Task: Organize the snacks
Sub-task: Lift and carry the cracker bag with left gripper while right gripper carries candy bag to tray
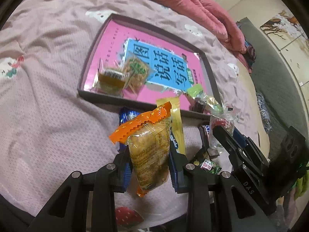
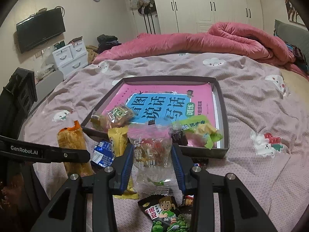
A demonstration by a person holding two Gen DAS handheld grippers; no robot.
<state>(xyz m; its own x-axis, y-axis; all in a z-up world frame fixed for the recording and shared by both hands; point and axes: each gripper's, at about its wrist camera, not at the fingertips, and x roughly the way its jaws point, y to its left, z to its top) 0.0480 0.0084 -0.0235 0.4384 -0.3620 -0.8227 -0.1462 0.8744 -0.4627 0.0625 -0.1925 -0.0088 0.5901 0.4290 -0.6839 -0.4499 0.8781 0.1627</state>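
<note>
We see the tray (image 2: 222, 104) holding a pink book (image 2: 166, 96) and several snacks | left gripper (image 1: 149, 160) clamps the orange packet (image 1: 148, 150) — raised | right gripper (image 2: 152, 160) clamps the clear packet (image 2: 152, 147) — tilted down

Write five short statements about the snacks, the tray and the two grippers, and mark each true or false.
1. The left gripper grips an orange-topped snack pack. True.
2. The right gripper is empty. False: it is shut on a clear snack bag.
3. The tray holds a pink book with a blue title panel. True.
4. No snacks are in the tray yet. False: several already lie in it, among them a green-labelled pack at its near right corner.
5. A black bean packet with a cartoon figure lies inside the tray. False: it lies on the bedsheet, nearer than the tray.
</note>
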